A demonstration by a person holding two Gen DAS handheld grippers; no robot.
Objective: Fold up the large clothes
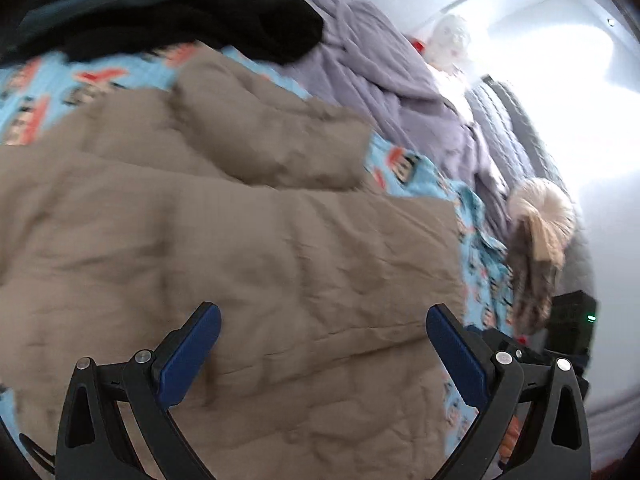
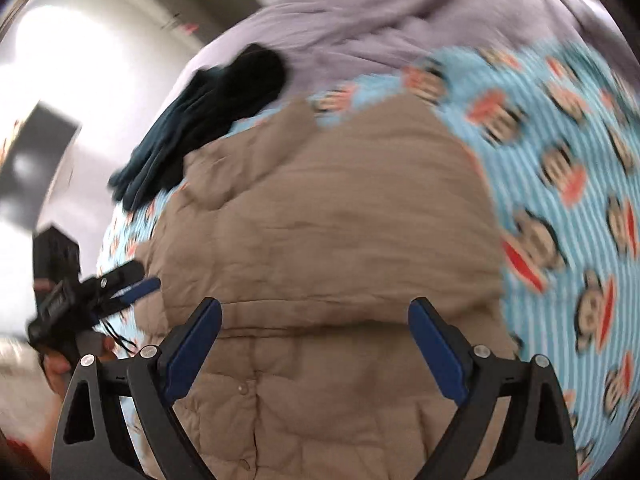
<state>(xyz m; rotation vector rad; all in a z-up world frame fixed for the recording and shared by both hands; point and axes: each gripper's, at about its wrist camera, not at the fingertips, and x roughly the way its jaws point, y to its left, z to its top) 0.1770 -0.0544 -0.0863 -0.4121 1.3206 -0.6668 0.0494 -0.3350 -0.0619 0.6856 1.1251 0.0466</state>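
A big puffy tan jacket [image 2: 320, 240] lies spread out on a bed, on top of a blue striped sheet [image 2: 560, 160] with little monkey faces all over it. The jacket is soft and wrinkly, and one sleeve [image 1: 272, 136] is folded across its top. A row of small round snaps [image 2: 241, 389] runs down the part nearest to us. The left gripper [image 1: 323, 344] hangs just over the jacket with its two blue fingers spread wide, and nothing is between them. The right gripper [image 2: 314, 334] is over the jacket too, near the snaps, and its blue fingers are also spread wide with nothing held. From the right side you can see the left gripper [image 2: 132, 286] out at the jacket's edge. At the far side of the jacket sits a pile of dark clothes [image 1: 168, 16], some black and some dark green-blue, touching the jacket's edge. Behind them is a bunched-up purple blanket [image 1: 380, 72]. A fluffy pale hat [image 1: 544, 216] sits by the edge of the bed, and a black box with a tiny green light [image 1: 576, 320] is just below it. Both pictures are a bit blurry.
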